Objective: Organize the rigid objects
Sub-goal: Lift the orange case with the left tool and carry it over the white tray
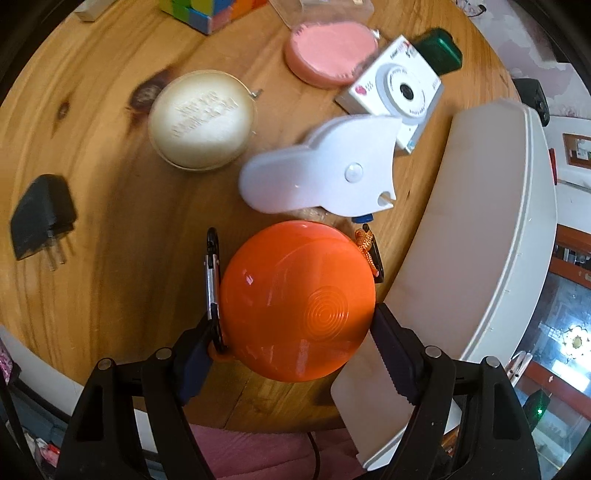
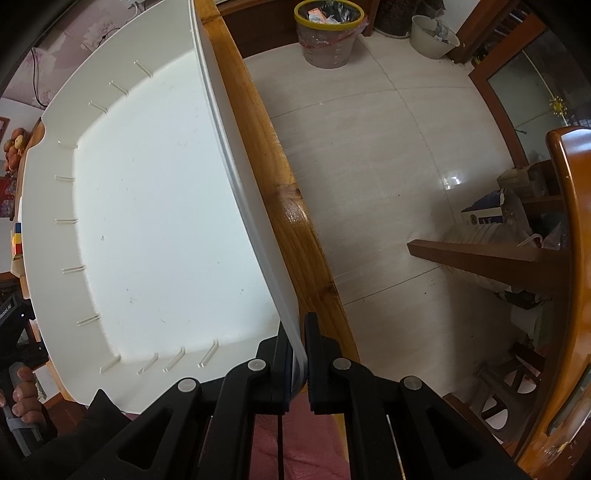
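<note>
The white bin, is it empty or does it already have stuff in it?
Empty. The right wrist view looks into the white bin and shows only its bare floor and walls.

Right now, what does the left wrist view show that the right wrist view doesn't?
Only the left wrist view: the left gripper clamped on the orange round case, plus the cream round case, pink disc, white toy camera, black plug adapter and white cloud-shaped piece.

Only the right wrist view: the right gripper shut on the bin's wall, its empty floor, the tiled room floor and a waste basket.

Both: the white bin and wooden table.
</note>
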